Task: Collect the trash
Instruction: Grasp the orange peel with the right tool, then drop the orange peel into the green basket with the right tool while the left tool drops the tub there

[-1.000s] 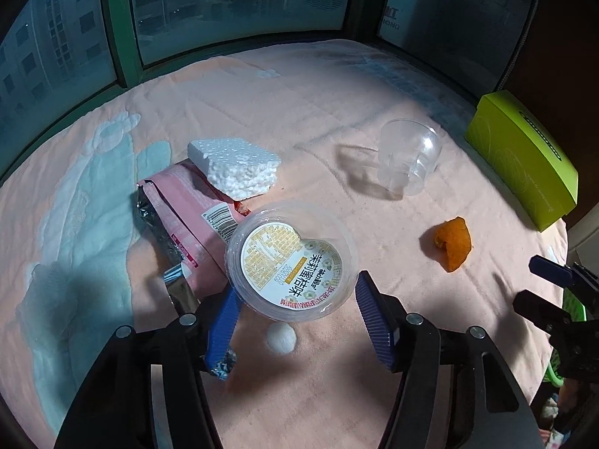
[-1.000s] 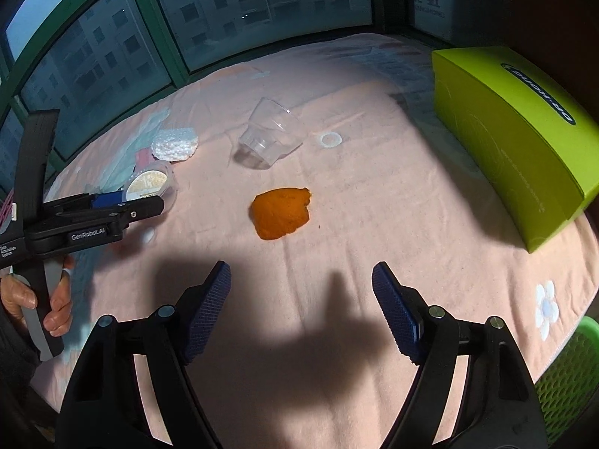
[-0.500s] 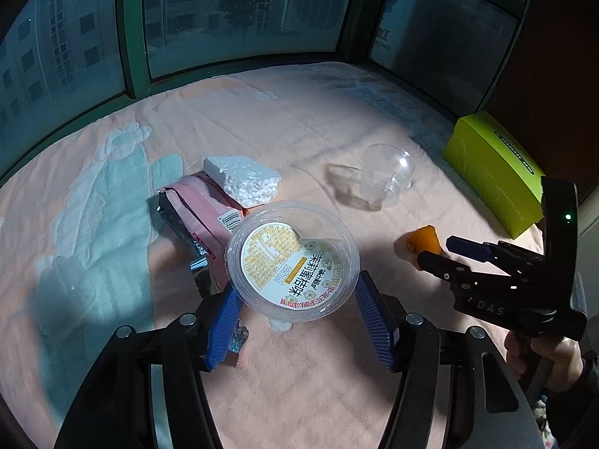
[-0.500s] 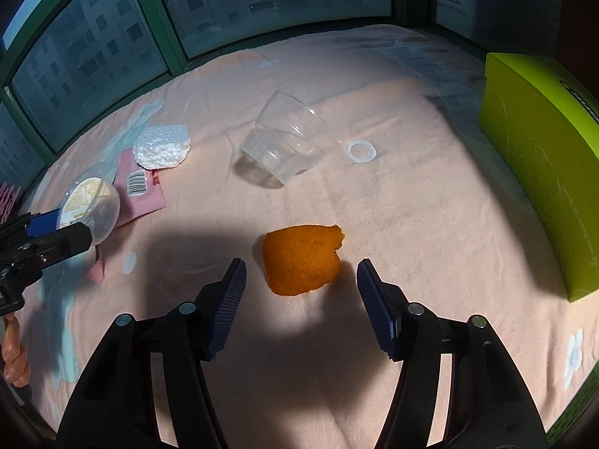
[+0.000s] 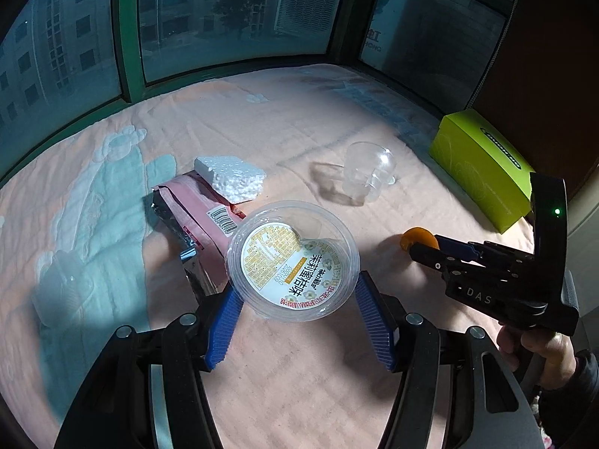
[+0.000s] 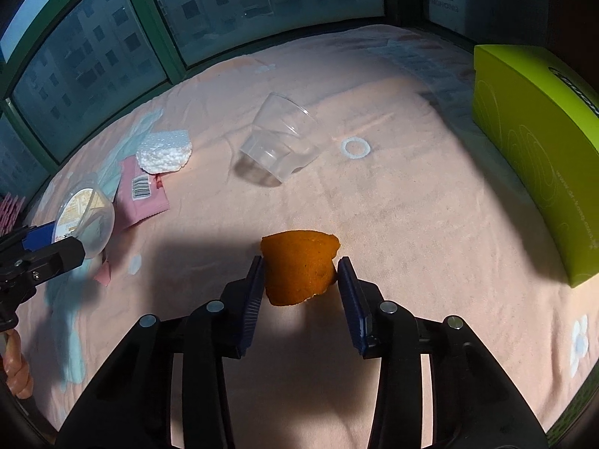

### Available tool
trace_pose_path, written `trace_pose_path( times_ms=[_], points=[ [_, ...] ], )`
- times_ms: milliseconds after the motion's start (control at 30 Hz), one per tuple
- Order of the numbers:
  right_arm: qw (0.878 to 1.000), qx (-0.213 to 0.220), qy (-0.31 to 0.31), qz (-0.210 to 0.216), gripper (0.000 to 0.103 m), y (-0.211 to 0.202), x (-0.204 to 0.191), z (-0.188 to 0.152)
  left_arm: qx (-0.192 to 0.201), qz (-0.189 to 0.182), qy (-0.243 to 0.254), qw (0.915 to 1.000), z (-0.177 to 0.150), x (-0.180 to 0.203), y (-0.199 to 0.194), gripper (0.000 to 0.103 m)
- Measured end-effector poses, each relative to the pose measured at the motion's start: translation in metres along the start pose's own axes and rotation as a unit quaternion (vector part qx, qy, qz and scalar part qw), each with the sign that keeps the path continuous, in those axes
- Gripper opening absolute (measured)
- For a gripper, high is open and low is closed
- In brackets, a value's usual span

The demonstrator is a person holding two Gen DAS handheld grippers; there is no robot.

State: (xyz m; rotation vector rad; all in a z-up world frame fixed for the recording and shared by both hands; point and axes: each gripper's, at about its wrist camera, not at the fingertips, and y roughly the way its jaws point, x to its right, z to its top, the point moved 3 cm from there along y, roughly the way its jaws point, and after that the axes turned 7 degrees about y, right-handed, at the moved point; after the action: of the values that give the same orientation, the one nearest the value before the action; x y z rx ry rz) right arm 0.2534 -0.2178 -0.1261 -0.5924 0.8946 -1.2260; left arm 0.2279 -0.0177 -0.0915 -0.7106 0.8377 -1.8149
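The right gripper is closing on the orange peel, apparently touching both sides, on the pink bedspread below a window; left of it, the left gripper clamps a clear plastic tub.

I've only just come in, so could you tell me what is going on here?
A person is collecting trash off a pink blanket with two hand-held tongs. The left tongs hold a clear plastic lid. The right tongs are closing around an orange peel. A plastic cup, foam chunk and pink wrapper lie uncollected.
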Motion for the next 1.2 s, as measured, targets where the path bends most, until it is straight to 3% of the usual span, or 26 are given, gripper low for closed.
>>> trace_pose_path(
  times_ms=[667, 800, 900, 1200],
  points=[
    [0.998, 0.036, 0.043, 0.020, 0.034, -0.078, 0.025, -0.044, 0.020, -0.029, 0.051, 0.9981, -0.003, 0.070, -0.031, 0.058],
    [0.997, 0.050, 0.054, 0.011, 0.034, -0.102, 0.041, -0.056, 0.021, -0.040, 0.067, 0.9967, -0.002, 0.090, -0.033, 0.058],
    [0.996, 0.061, 0.070, 0.004, 0.025, -0.121, 0.058, -0.064, 0.022, -0.054, 0.081, 0.9950, -0.001, 0.111, -0.033, 0.058],
    [0.990, 0.065, 0.123, -0.013, 0.026, -0.147, 0.109, -0.091, 0.024, -0.091, 0.116, 0.9888, 0.002, 0.167, -0.031, 0.058]
  ],
)
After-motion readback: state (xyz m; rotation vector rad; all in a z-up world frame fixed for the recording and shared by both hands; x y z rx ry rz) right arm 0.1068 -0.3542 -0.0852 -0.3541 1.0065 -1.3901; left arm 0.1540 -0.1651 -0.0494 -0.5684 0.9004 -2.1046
